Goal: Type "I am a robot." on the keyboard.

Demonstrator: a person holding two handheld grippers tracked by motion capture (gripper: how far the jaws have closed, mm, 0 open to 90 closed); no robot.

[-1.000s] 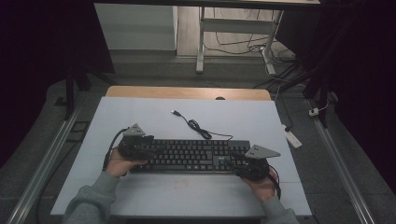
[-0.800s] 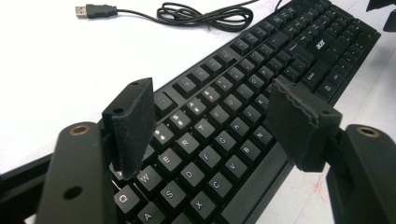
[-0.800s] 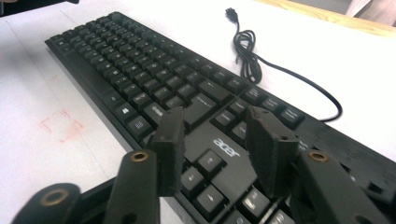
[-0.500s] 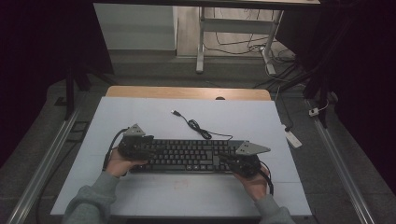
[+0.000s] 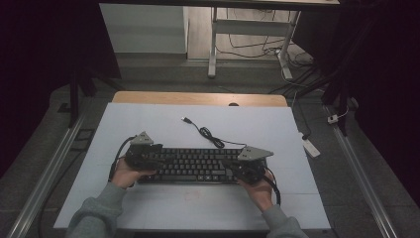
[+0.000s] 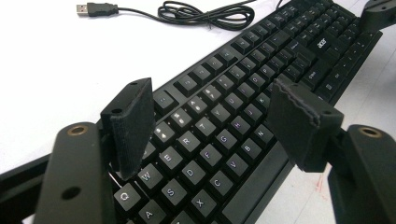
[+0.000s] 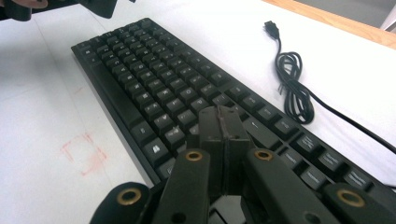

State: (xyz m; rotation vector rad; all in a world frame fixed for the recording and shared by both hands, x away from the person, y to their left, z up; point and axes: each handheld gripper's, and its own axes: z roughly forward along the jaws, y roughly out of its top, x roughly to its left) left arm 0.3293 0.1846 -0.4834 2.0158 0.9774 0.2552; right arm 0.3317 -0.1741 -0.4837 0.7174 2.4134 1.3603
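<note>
A black keyboard (image 5: pixel 195 166) lay flat near the tabletop's (image 5: pixel 148 119) front edge w/ its cable (image 5: pixel 210 135) coiled behind it, the left gripper (image 6: pixel 210 116) spread wide over the kbd's left-end keys, and the right gripper (image 7: pixel 223 128) pressed together empty, prob. touching keys at the right end.

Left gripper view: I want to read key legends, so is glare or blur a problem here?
In the left gripper view, light glints on keyboard keys near the number row, washing out some legends; nearby letters read clearly, far keys soften. In the right gripper view, keyboard legends look dim and soft.
</note>
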